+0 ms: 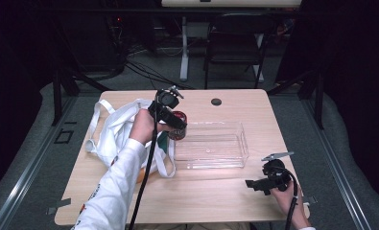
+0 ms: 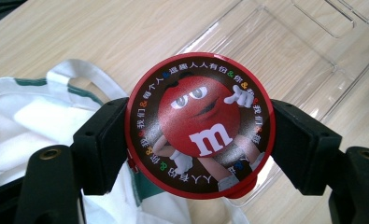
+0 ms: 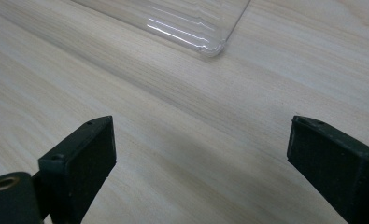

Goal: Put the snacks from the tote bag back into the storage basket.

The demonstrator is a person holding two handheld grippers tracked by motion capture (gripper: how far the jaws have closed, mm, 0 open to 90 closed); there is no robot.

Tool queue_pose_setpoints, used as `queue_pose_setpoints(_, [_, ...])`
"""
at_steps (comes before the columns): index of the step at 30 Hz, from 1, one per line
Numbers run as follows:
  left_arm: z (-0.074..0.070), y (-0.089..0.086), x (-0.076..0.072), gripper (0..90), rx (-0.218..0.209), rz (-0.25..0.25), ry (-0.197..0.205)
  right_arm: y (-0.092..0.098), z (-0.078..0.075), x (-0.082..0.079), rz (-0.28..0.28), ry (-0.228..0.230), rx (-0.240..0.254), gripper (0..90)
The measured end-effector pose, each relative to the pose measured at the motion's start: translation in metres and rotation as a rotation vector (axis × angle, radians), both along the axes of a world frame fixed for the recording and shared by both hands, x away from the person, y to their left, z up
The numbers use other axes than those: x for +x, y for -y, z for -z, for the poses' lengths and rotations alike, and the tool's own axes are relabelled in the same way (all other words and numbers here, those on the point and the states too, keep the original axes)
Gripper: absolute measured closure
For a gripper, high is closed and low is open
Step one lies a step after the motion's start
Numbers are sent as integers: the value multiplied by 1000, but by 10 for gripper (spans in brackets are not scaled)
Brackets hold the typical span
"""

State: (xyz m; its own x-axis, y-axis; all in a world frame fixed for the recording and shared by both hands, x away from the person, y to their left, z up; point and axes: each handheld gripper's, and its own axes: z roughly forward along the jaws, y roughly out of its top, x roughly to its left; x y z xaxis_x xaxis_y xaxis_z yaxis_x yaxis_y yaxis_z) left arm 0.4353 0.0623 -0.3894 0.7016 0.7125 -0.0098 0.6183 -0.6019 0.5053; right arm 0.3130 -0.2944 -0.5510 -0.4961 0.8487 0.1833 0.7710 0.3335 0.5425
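The candy tin (image 2: 201, 126) is round, red-rimmed, with a glossy printed lid; I judge it stiff, fairly light and slippery on its smooth wall, not fragile though it could dent or its lid could pop if squeezed hard; the best hold looks to be across its widest part, low on the wall rather than on the lid edge; my left hand-held gripper (image 1: 170, 117) pinches it just so, one black pad on each side, holding it in the air over the edge of the white cloth bag (image 2: 23, 126), just beside the clear plastic tray (image 1: 211, 143); my right hand-held gripper (image 3: 198, 163) rests spread wide and holds nothing, over bare surface (image 3: 173, 116) near the tray's corner.
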Motion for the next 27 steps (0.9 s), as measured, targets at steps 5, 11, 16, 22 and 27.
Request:
queue_pose_setpoints(5, [7,7,-2,259,-12,13,-9,0,0,0,0,2,1,77])
queue_pose_setpoints(11, [15,14,-5,259,-28,20,-14,0,0,0,0,0,1,77])
queue_pose_setpoints(16, [24,20,-8,260,-29,24,-15,0,0,0,0,2,1,77])
queue_pose_setpoints(22, [38,23,-9,260,-29,28,-33,0,0,0,2,2,4,77])
queue_pose_setpoints(27, [46,24,-10,263,-27,31,-44,0,0,0,3,1,3,77])
